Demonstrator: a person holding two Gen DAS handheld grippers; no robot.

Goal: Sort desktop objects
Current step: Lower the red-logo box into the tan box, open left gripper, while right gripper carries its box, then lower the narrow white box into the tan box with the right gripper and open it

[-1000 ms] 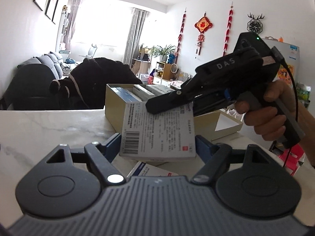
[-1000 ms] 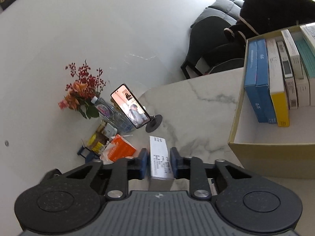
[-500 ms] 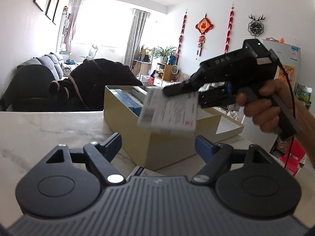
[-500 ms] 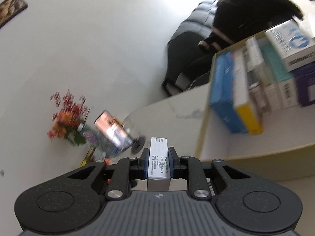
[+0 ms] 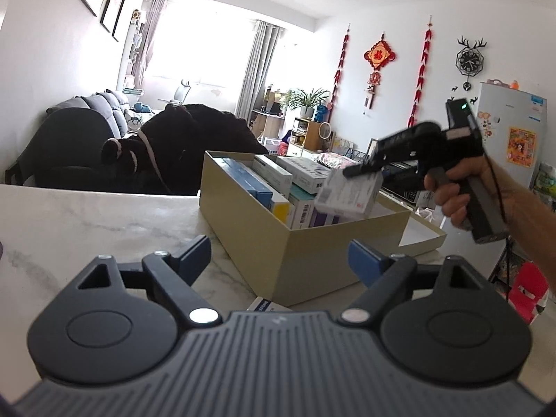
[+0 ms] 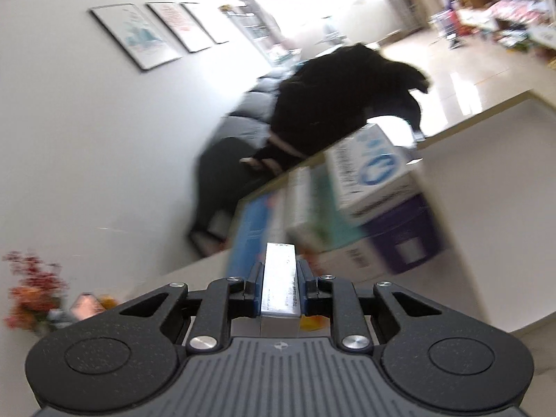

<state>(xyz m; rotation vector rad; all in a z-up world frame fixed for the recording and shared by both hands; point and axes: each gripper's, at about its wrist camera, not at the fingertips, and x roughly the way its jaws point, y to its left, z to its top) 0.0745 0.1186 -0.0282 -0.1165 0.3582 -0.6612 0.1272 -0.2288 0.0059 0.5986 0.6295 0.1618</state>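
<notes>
Holding the white medicine box (image 6: 279,278) clamped between its pads, your right gripper (image 6: 279,286) carries it above the open beige storage box (image 5: 305,239), over the row of cartons (image 5: 274,187) standing inside; the left wrist view shows this box (image 5: 347,193) in the air at the tip of that gripper (image 5: 361,170), gripped by your right hand (image 5: 455,194). Your left gripper (image 5: 279,255) hovers low over the marble table (image 5: 87,219) just before the storage box, its jaws spread wide with nothing between them, having just been opening. Another small carton (image 5: 266,305) lies on the table under it.
</notes>
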